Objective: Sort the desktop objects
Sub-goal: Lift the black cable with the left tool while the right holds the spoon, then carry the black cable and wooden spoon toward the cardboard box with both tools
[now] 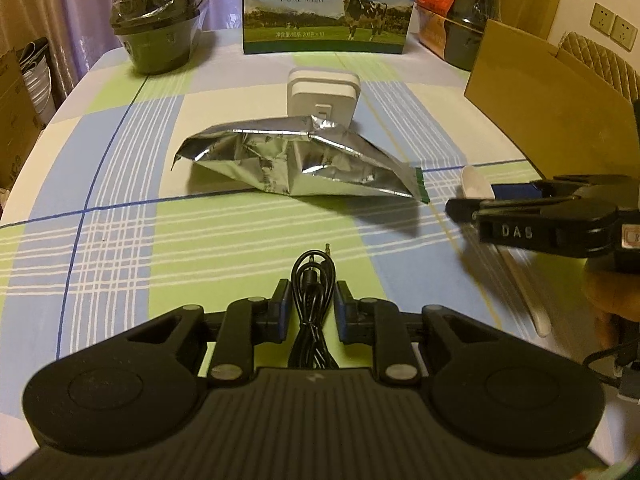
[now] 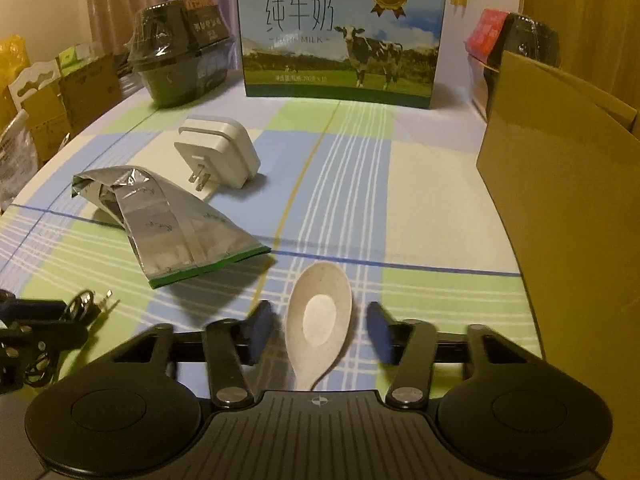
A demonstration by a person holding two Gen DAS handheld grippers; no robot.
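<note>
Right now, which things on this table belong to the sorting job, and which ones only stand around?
To sort:
black cable, between the open left gripper fingers
pale spoon, between the open right gripper fingers
foil bag
white plug adapter

Likely only standing around:
milk carton box
dark wrapped bowls at the back
brown cardboard box, perhaps where things go

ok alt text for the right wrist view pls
The open right gripper straddles a pale spoon lying on a checked tablecloth. Beyond it lie a crumpled foil bag and a white plug adapter, with a milk carton box at the back.
</note>
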